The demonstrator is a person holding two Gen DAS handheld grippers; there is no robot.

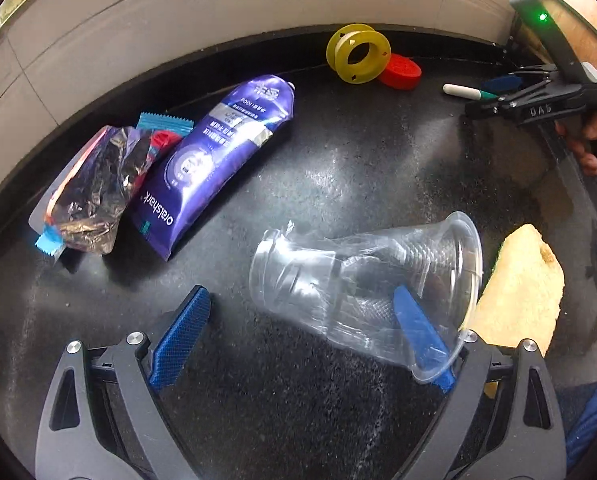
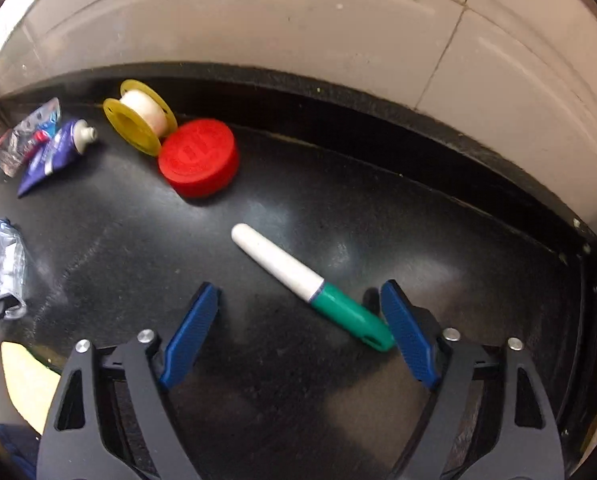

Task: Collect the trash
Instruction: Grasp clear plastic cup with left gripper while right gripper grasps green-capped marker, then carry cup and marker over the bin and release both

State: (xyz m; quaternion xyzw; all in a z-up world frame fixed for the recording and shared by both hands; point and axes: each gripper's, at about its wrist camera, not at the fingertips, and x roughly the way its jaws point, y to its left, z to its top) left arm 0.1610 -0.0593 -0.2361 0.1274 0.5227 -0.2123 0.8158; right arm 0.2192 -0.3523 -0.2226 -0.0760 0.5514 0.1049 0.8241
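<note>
Left tongs (image 1: 298, 334) spread wide, right finger poking inside mouth of crushed plastic cup (image 1: 362, 292), lower centre. Right tongs (image 2: 300, 330) apart, marker (image 2: 312, 286) between, cap touching right finger.

Readable text: two items

The purple toothpaste tube (image 1: 214, 164) reads "oralshark" and "100g"; the right hand-held gripper (image 1: 498, 98) has "DAS" on its body.

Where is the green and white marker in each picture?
Left wrist view: the marker lies far off at the upper right, just in front of the right gripper.
Right wrist view: the marker is big and close, low in the middle, its green cap by the right-hand finger.
Shared landmark: the red lid touching the yellow spool.
</note>
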